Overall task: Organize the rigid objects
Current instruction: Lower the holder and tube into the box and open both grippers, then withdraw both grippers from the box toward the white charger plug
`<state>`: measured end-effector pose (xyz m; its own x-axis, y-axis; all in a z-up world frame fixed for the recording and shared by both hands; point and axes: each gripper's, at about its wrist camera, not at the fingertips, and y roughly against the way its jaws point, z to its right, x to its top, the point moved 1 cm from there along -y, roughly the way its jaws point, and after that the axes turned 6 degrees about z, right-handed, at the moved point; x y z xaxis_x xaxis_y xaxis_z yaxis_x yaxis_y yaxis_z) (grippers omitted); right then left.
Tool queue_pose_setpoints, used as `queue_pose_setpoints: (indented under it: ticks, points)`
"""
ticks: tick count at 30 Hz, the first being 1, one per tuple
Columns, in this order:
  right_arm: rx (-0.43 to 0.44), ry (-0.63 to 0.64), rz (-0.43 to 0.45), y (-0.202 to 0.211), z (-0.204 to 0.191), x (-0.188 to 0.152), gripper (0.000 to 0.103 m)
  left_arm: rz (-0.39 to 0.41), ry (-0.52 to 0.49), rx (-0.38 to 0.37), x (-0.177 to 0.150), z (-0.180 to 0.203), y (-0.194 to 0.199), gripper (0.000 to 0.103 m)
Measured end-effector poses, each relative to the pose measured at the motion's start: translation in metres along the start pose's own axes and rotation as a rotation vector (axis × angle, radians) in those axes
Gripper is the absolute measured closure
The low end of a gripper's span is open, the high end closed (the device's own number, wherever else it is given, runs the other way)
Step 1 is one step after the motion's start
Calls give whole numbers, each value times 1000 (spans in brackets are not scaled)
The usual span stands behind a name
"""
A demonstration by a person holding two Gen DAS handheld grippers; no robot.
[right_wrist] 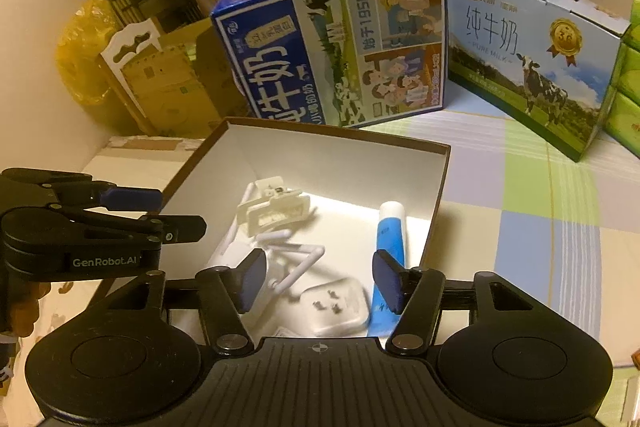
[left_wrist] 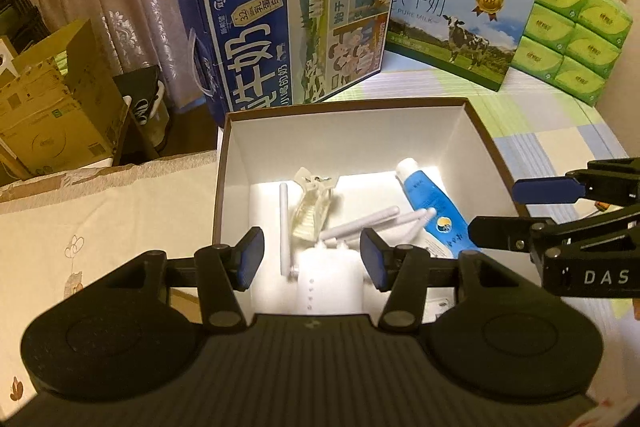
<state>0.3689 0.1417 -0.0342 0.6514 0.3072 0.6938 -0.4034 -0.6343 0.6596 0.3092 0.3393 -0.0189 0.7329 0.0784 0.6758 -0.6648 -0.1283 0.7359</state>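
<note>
An open brown box (left_wrist: 478, 131) with white inside walls (right_wrist: 320, 155) sits on the bed. Inside lie a white router (left_wrist: 330, 281) with several antennas (right_wrist: 298, 265), a clear hair clip (left_wrist: 312, 205), shown cream-white in the right wrist view (right_wrist: 276, 213), and a blue and white tube (left_wrist: 430, 207) (right_wrist: 390, 239). My left gripper (left_wrist: 312, 259) is open and empty over the box's near edge, above the router. My right gripper (right_wrist: 318, 279) is open and empty over the box, above the router body (right_wrist: 336, 305). Each gripper shows in the other's view (left_wrist: 520, 213) (right_wrist: 176, 213).
A dark blue milk carton (left_wrist: 288, 27) and a light blue milk carton (left_wrist: 452, 15) stand behind the box. Green tissue packs (left_wrist: 572, 27) lie at the far right. Cardboard boxes (left_wrist: 52, 107) sit on the left by the curtain. The checked bedsheet (right_wrist: 540, 207) extends right.
</note>
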Motion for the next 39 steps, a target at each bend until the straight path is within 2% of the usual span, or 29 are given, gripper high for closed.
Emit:
queue_pose_setpoints:
  ticks: [19,39]
  points:
    - [-18,-37,14,54,-15,-33,42,26,15,13,-36,20,63,54]
    - [-25,-80,11,101,-21,-79,41,-1,2,-10,-84,57,102,54]
